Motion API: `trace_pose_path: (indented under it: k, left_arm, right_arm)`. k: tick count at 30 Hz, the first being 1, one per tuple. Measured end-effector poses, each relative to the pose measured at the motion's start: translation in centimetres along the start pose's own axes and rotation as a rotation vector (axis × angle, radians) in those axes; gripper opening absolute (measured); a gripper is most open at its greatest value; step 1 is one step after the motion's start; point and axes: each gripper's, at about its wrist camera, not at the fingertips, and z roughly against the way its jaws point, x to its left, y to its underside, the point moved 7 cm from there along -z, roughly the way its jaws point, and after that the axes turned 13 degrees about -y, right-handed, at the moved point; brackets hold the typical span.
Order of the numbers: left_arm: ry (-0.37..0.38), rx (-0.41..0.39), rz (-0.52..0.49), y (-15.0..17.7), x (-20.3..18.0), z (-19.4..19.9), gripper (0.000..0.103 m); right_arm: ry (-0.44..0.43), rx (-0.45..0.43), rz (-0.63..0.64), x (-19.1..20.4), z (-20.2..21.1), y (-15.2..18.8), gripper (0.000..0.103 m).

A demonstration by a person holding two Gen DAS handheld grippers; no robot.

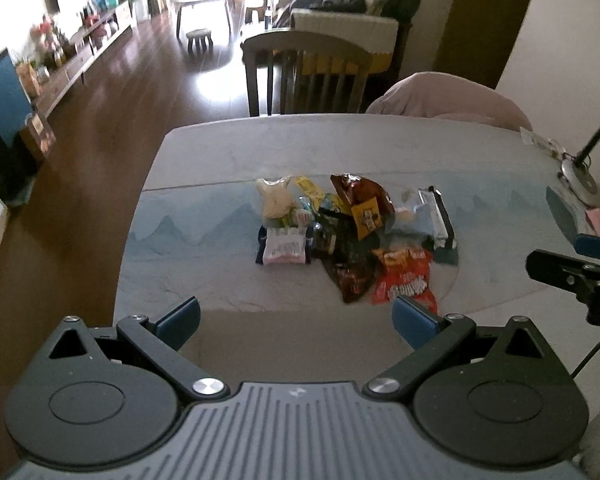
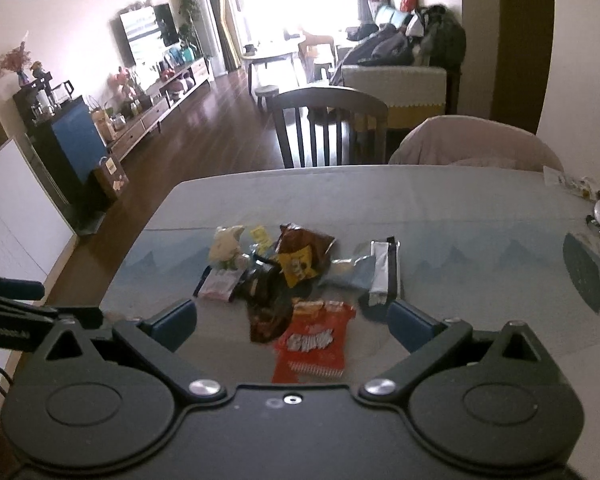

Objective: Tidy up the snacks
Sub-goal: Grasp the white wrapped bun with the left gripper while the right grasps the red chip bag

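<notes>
A heap of snack packets lies mid-table. It holds a red packet [image 1: 406,280] [image 2: 314,342] nearest me, a dark brown bag [image 1: 354,196] [image 2: 304,246] with a yellow pouch, a pink-white packet [image 1: 286,248] [image 2: 220,285], a pale puffy bag [image 1: 274,198] [image 2: 225,246] and a silver-black bar [image 1: 436,216] [image 2: 384,270]. My left gripper [image 1: 296,322] hovers open short of the heap, nothing between its fingers. My right gripper [image 2: 294,324] is open too, just above the red packet. Each gripper shows at the edge of the other's view.
The table [image 1: 236,148] wears a grey-blue cloth. A wooden chair [image 1: 306,76] and a draped chair [image 1: 444,98] stand at its far side. A lamp base [image 1: 580,178] and small items sit at the right edge. Wooden floor drops away on the left.
</notes>
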Motion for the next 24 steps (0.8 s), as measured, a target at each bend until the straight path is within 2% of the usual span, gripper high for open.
trace_pose_path:
  k: [4,9,16,24]
  left_arm:
    - [0.018,0.048,-0.004,-3.8,0.0,-1.9,0.103]
    - [0.031,0.136,-0.022,-7.1,-1.1,-6.2,0.103]
    - [-0.042,0.201,-0.107,-10.6,-2.7,-12.1,0.103]
    - [-0.039,0.382,-0.094,-10.6,-3.1,-20.4,0.102]
  right_arm:
    - [-0.008,0.038,-0.045,-1.7,-2.0,-2.4,0.101]
    - [-0.022,0.120,-0.128,-3.7,-5.9,-3.5,0.099]
    - [-0.020,0.258,-0.234,-6.1,-12.1,-1.9,0.097]
    - [-0.017,0.378,-0.340,-8.3,-17.2,0.6,0.096]
